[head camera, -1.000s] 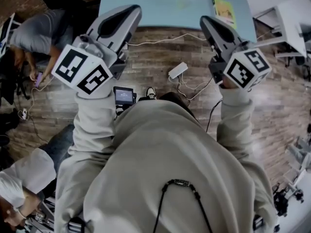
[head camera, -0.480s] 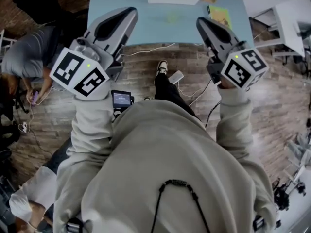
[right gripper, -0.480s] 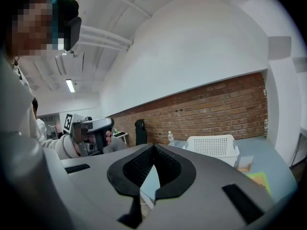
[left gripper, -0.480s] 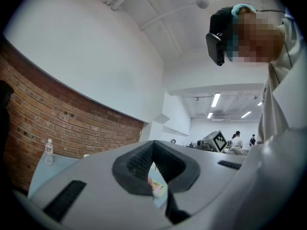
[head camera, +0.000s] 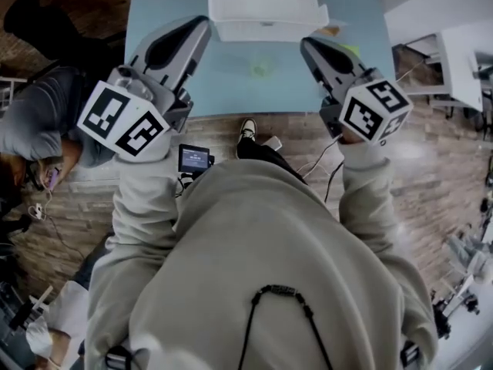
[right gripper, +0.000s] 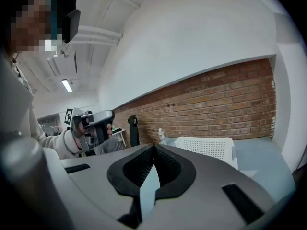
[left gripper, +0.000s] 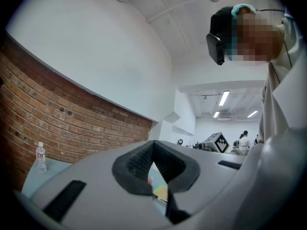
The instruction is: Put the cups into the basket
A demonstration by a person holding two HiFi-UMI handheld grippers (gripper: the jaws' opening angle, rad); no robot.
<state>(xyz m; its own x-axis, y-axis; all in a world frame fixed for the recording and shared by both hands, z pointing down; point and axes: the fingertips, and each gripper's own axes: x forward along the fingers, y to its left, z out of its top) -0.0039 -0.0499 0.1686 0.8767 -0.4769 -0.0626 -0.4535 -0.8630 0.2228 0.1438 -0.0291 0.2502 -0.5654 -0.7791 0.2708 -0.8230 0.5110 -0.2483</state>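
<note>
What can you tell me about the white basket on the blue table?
The basket is white, plastic-looking and rectangular, with rows of tiny holes in its floor and walls and a flared rim. It stands upright, open side up, at the far middle of the light blue table. Its visible inside is empty; only the table touches it.

The white basket (head camera: pixel 266 6) runs off the head view's top edge. A pale greenish thing (head camera: pixel 262 68) on the counter (head camera: pixel 231 79) is too faint to name. Between the jaws in the left gripper view, a coloured sliver (left gripper: pixel 160 191) is too small to identify.
</note>
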